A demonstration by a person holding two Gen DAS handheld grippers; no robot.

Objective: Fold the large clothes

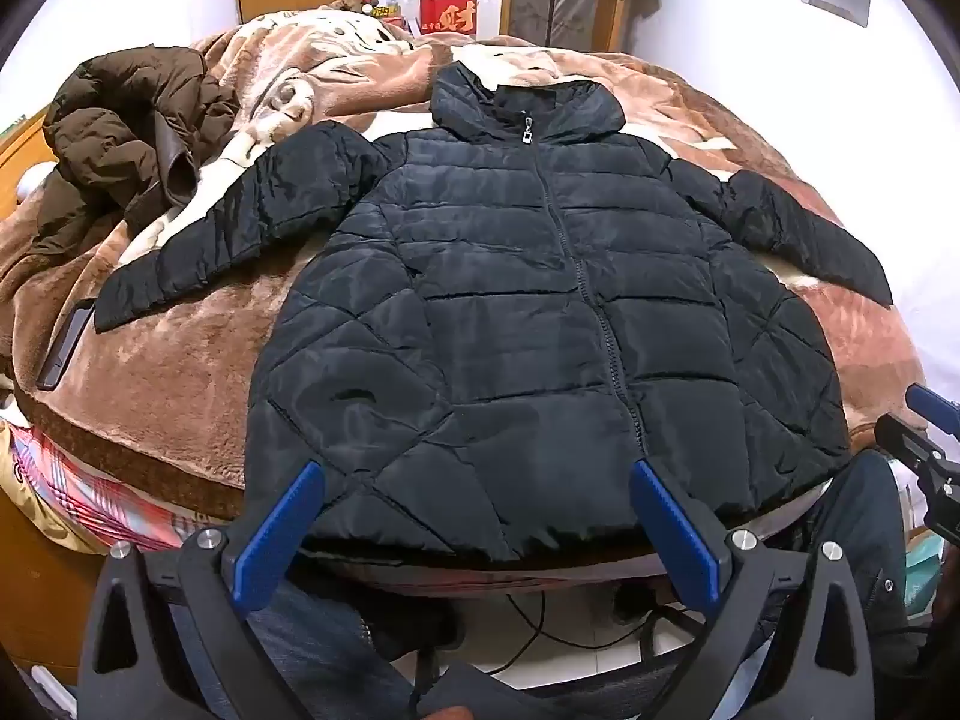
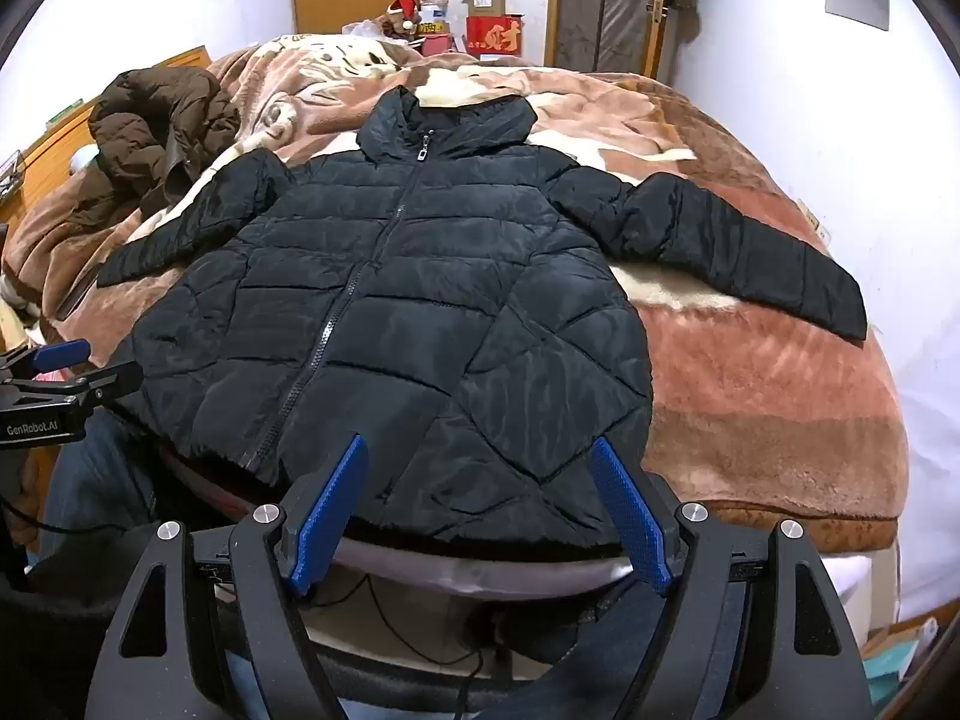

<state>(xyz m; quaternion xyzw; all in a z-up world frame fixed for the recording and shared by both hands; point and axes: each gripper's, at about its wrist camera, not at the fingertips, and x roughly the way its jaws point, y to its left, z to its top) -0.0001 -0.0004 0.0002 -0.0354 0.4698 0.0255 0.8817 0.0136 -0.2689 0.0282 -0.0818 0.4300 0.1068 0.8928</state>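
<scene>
A black quilted puffer jacket (image 1: 528,300) lies flat, front up and zipped, on the bed, sleeves spread to both sides and hood at the far end. It also shows in the right wrist view (image 2: 384,324). My left gripper (image 1: 477,471) is open and empty, hovering at the jacket's near hem, left of the zipper. My right gripper (image 2: 480,447) is open and empty, hovering at the near hem, right of the zipper. The right gripper shows at the right edge of the left wrist view (image 1: 924,420); the left gripper shows at the left edge of the right wrist view (image 2: 66,366).
A brown fleece blanket (image 1: 180,372) covers the bed. A crumpled brown jacket (image 1: 126,138) lies at the far left. A dark phone (image 1: 63,348) lies near the left sleeve's cuff. Boxes (image 1: 447,6) and a wardrobe stand behind the bed. Cables lie on the floor below.
</scene>
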